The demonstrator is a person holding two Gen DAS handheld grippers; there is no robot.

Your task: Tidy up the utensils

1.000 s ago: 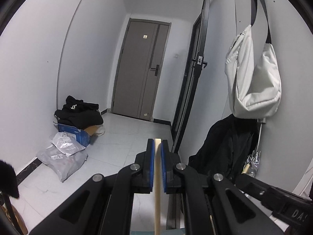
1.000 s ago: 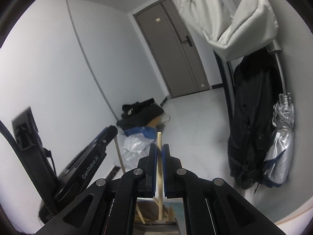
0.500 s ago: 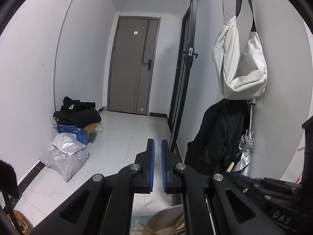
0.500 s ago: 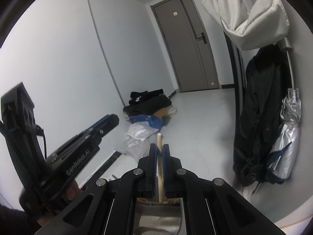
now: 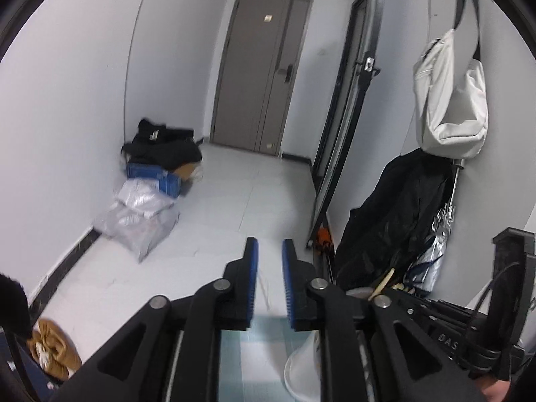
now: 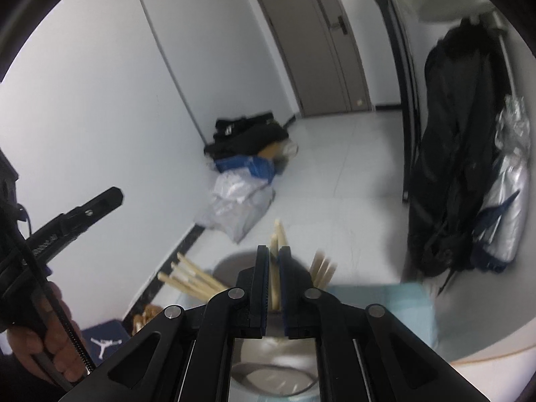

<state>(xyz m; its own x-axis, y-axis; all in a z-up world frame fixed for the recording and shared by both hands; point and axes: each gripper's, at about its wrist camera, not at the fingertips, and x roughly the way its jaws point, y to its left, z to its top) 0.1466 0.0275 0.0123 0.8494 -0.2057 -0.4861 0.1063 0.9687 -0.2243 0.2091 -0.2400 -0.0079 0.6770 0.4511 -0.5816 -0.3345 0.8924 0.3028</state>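
Note:
My left gripper [image 5: 269,251] hovers over a light blue mat [image 5: 248,351]; its jaws are opening and nothing is between the blue pads. My right gripper [image 6: 274,254] is closed on a wooden chopstick [image 6: 277,231] that points up and away, and its jaws are just starting to part. It hangs right over a round pale utensil holder [image 6: 231,263]. Several more chopsticks [image 6: 191,279] lean out of the holder to the left and right. The same holder [image 5: 301,365] shows at the lower right of the left wrist view.
The mat [image 6: 375,301] lies on a white round table edge. A person's hand [image 6: 37,341] holds the left gripper's handle at far left. Beyond are a tiled floor, a pile of bags [image 5: 144,214], a grey door [image 5: 261,77], and a black coat [image 5: 395,221] under a white bag.
The chopstick left my left gripper's pads, the jaws have spread, and it swung left. My right gripper sank with its chopstick toward the holder, which now fills the lower view.

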